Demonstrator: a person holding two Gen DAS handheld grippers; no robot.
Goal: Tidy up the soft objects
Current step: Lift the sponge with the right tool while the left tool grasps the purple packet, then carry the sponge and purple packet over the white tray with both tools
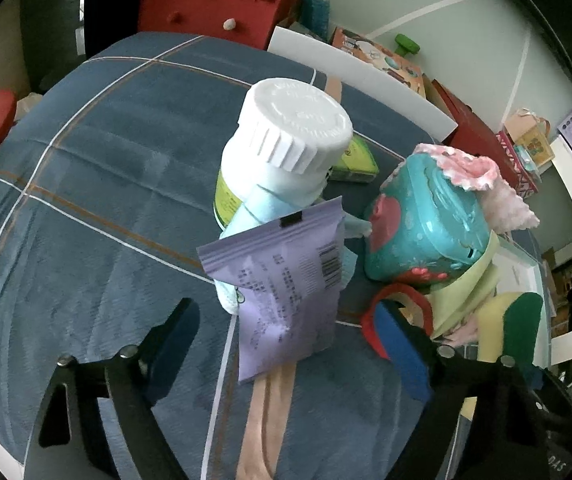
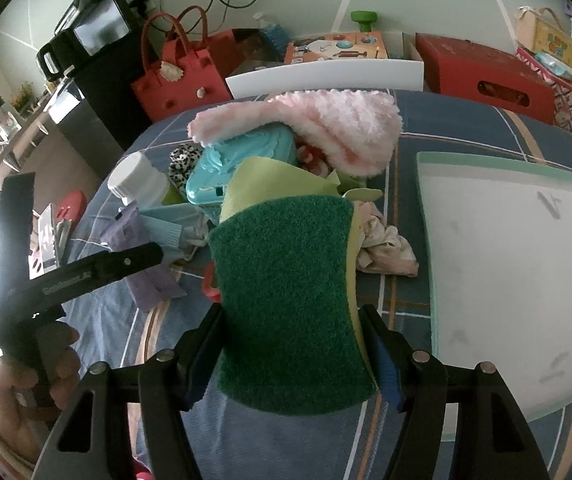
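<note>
Right hand-held gripper (image 2: 292,344) clamps sponge (image 2: 286,296), green side up, above blue plaid table (image 2: 466,128), beside white tray (image 2: 518,248). Left hand-held gripper (image 1: 286,344) open, empty, jaws flanking purple packet (image 1: 286,280) near white bottle (image 1: 281,144).

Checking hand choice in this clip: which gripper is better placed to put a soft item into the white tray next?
Right. The right gripper already clamps the green-and-yellow sponge, and the tray lies just beside it. The left gripper is open, holding nothing, facing the purple packet and white bottle.
</note>
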